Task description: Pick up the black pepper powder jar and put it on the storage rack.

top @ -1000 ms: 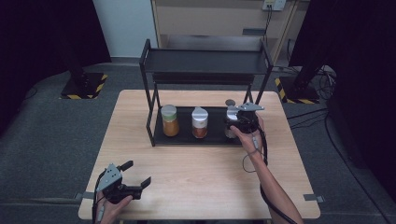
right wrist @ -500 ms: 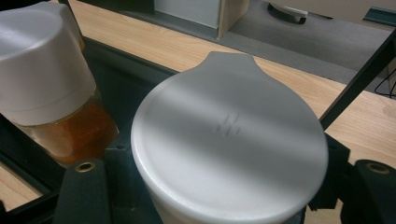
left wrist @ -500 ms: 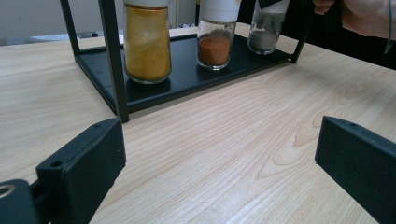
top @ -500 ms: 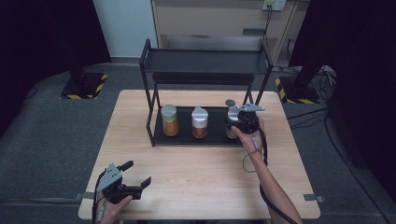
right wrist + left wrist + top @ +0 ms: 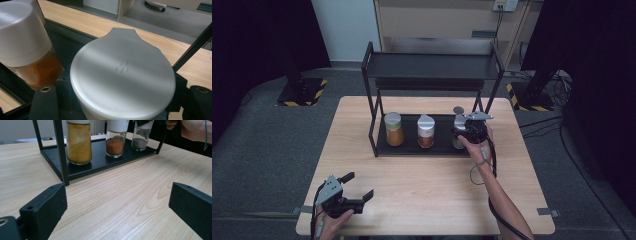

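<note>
On the rack's bottom tray: right tongs point(image 5: 460, 131) are clamped on the grey-spice jar point(image 5: 140, 140), the rightmost of three, with its grey flip-top lid point(image 5: 122, 75) sitting right between the jaws in the right gripper view.
Left tongs: left tongs point(image 5: 357, 192) rest low over the near-left of the table point(image 5: 432, 195), jaws spread wide with nothing between them, well apart from the rack.
Jar's place: it stands upright on the black tray point(image 5: 100, 165), base touching the tray as far as I can tell, just beside the rack's right front post point(image 5: 492, 100).
Neighbours: just to the left of the right tongs stands the red-spice jar point(image 5: 426, 131), and beyond it the yellow-spice jar point(image 5: 394, 129).
Step in hand: my guess is the jar is either being set down or about to be taken out.
Doing it well: I'd keep the grip square on the jar's upper body, keep the jar upright, and move it straight toward the person before any turn.
Edges: the upper shelf point(image 5: 432, 65) hangs above the tongs, so a high lift looks risky; the tray's low rim sits in front.
Open room: bare table lies in front of the rack, between the two tongs, plenty for setting the jar down.
</note>
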The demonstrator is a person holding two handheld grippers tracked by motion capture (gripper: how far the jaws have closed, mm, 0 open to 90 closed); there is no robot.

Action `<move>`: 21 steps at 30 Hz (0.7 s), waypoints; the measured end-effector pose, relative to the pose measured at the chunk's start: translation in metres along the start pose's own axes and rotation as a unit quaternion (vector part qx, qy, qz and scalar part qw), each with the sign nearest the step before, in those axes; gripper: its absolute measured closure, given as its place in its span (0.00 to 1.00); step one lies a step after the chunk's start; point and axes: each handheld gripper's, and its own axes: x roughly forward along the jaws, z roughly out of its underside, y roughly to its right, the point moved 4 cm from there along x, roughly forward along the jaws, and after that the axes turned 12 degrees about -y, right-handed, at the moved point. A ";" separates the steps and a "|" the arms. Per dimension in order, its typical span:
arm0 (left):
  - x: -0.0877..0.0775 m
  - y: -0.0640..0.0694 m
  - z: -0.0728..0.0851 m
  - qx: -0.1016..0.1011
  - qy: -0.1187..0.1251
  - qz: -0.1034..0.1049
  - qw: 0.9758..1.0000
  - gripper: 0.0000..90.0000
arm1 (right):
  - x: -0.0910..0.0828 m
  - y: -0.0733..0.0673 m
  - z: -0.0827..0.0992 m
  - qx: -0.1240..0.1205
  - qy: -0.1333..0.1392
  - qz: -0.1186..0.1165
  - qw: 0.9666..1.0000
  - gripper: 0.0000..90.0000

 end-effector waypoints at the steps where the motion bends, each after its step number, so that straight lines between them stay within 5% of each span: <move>1: 0.000 0.000 0.000 0.000 0.000 0.000 1.000 0.01 | 0.000 0.000 0.001 0.000 0.001 0.000 1.000 0.35; 12: 0.000 0.001 0.000 0.001 0.000 0.000 1.000 0.01 | 0.001 -0.002 0.005 -0.001 0.010 0.002 1.000 0.34; 21: 0.000 0.001 0.000 0.001 0.001 -0.001 1.000 0.01 | 0.002 -0.003 0.004 0.000 0.013 -0.003 1.000 0.22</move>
